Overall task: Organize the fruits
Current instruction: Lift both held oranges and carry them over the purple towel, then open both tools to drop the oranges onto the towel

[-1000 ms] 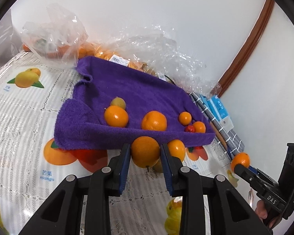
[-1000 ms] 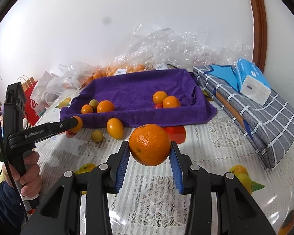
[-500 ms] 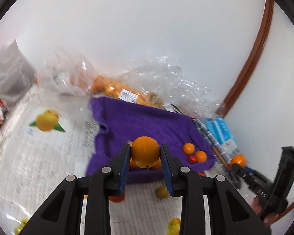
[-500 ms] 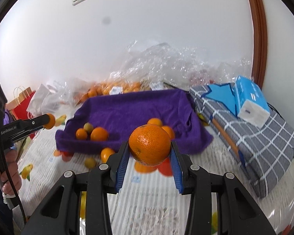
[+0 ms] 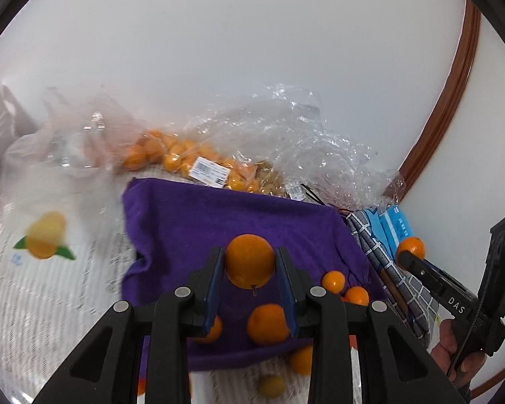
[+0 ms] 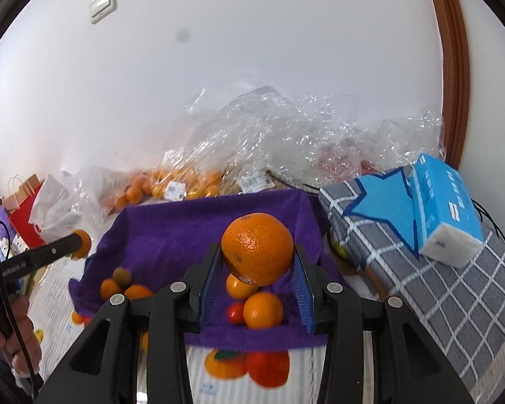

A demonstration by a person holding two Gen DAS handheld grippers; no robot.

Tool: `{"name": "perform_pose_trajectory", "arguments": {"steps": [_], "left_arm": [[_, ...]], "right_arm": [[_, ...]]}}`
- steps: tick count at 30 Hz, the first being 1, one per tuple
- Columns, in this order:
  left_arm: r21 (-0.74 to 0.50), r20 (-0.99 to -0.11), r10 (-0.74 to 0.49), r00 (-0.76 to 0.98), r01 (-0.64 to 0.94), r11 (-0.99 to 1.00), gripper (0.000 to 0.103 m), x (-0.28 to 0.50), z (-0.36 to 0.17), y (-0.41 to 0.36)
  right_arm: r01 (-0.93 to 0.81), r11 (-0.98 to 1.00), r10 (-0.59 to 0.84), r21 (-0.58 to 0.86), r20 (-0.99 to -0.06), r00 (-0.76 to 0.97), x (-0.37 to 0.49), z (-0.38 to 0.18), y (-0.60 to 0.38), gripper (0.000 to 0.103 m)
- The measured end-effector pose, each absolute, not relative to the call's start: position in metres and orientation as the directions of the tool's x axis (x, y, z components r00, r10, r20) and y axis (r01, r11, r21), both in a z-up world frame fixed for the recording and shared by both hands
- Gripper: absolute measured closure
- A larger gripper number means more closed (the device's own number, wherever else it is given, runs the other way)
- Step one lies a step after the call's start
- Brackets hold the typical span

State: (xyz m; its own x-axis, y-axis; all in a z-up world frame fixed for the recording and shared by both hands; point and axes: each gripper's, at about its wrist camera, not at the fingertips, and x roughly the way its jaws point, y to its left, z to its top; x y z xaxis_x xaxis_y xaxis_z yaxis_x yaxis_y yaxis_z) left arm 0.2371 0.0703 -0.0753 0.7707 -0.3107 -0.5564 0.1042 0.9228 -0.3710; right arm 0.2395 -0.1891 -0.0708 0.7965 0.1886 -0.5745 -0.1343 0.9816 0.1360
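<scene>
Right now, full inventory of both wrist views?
held oranges: 2, orange, smaller in left gripper, bigger in right gripper
purple towel: 1, centre of table
loose fruit on towel: several, mostly orange, one small red
bagged oranges: orange, clear plastic, behind towel
tissue pack: 1, blue, on grey checked cloth, right
red paper bag: 1, far left
grippers: 2, black, blue pads

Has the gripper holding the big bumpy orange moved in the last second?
Yes. The right gripper with its orange has gone forward to the purple towel; it was back over the tablecloth before.
</scene>
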Motion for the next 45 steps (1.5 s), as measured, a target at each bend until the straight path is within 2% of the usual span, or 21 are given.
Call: {"name": "perform_pose_trajectory", "arguments": {"steps": [6, 12, 16, 27, 35, 40, 43, 45], "left_arm": [[-0.328, -0.565, -0.303, 0.768, 0.128, 0.936, 0.073, 0.250, -0.090, 0.051], [-0.359, -0.592, -0.331, 0.735, 0.128, 0.924, 0.073, 0.255, -0.115, 0.046], [-0.333, -0.609, -0.322, 0.725, 0.135, 0.933, 0.073, 0.256, -0.121, 0.040], [-0.326, -0.645, -0.316, 0.696, 0.124, 0.937, 0.073, 0.261, -0.134, 0.035], [-0.332, -0.638, -0.328, 0.696, 0.136, 0.933, 0.073, 0.260, -0.133, 0.035], [-0.328, -0.634, -0.325, 0.702, 0.137, 0.935, 0.068, 0.259, -0.130, 0.035], [-0.324, -0.616, -0.320, 0.720, 0.138, 0.936, 0.068, 0.253, -0.119, 0.037], [-0.319, -0.599, -0.321, 0.733, 0.148, 0.936, 0.062, 0.248, -0.109, 0.040]], "right_arm": [[-0.117, 0.981, 0.188, 0.154, -0.616, 0.765, 0.264, -0.094, -0.194, 0.062], [-0.084, 0.986, 0.160, 0.145, -0.665, 0.730, 0.277, -0.122, -0.194, 0.062], [-0.074, 0.989, 0.142, 0.127, -0.683, 0.716, 0.280, -0.133, -0.189, 0.062], [-0.066, 0.993, 0.112, 0.094, -0.685, 0.720, 0.283, -0.145, -0.184, 0.062], [-0.054, 0.992, 0.118, 0.115, -0.676, 0.728, 0.279, -0.143, -0.188, 0.062], [-0.047, 0.995, 0.095, 0.090, -0.659, 0.746, 0.265, -0.131, -0.185, 0.061], [-0.049, 0.995, 0.090, 0.083, -0.633, 0.769, 0.246, -0.119, -0.178, 0.052], [-0.038, 0.996, 0.080, 0.080, -0.629, 0.773, 0.235, -0.112, -0.173, 0.045]]}}
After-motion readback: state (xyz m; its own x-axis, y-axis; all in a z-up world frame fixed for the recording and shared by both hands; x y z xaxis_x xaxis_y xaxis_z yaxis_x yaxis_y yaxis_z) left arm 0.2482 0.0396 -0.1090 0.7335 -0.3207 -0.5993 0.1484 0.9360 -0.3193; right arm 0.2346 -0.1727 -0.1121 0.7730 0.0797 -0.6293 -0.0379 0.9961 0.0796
